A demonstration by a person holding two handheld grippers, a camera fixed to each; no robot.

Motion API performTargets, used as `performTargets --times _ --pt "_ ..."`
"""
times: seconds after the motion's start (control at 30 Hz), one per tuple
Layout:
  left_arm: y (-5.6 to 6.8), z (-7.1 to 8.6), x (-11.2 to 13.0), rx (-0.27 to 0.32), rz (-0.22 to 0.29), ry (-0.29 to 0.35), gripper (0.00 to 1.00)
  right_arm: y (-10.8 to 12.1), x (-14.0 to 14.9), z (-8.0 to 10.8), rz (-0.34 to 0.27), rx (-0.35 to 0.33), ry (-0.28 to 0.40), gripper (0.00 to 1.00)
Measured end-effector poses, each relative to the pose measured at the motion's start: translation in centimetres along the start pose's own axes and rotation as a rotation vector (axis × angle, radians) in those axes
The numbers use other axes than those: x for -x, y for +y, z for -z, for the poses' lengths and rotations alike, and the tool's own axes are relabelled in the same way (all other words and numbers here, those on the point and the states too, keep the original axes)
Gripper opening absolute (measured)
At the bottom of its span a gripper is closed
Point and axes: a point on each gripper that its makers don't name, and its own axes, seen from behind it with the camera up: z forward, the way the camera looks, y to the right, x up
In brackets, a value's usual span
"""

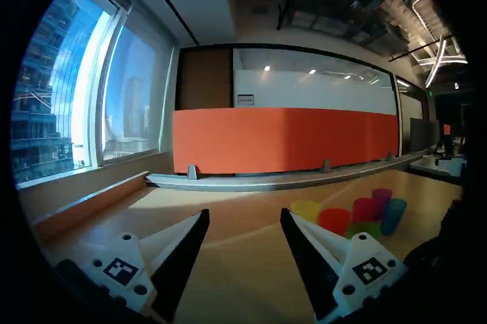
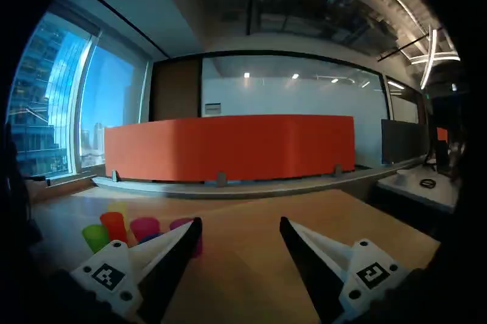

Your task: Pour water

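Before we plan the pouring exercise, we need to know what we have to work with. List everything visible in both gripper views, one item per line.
cups: six; yellow, orange, red, pink, blue, green; clustered on the table, ahead and to the right of the left tool
table: one, light wood, under both tools
partition: one, orange, standing along the table's far edge
windows: a row, bright blue daylight, on the left wall
monitor: one, dark, on the far right
left tool: one, white with black fingers, open, holding nothing
right tool: one, white with black fingers, open, holding nothing
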Motion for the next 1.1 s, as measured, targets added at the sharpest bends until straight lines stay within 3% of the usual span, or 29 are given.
performTargets --times 0.3,0.8,0.97,1.1 --pt "0.9 -0.7 -5.8 0.055 0.033 -0.006 0.86 0.0 -3.8 -0.4 0.058 -0.022 -0.024 0.99" --pt "2.0 -1.5 -15.1 0.127 0.029 0.024 0.86 -2.1 -10.8 -1.2 0.074 -0.084 -0.012 0.99" --pt "2.2 -1.8 -16.9 0.138 0.017 0.031 0.86 -2.6 -11.7 -1.4 0.080 -0.098 -0.017 0.99" --pt "2.6 -2.0 -16.9 0.155 0.011 0.021 0.86 -3.0 -11.5 -1.5 0.082 -0.114 -0.031 0.99"
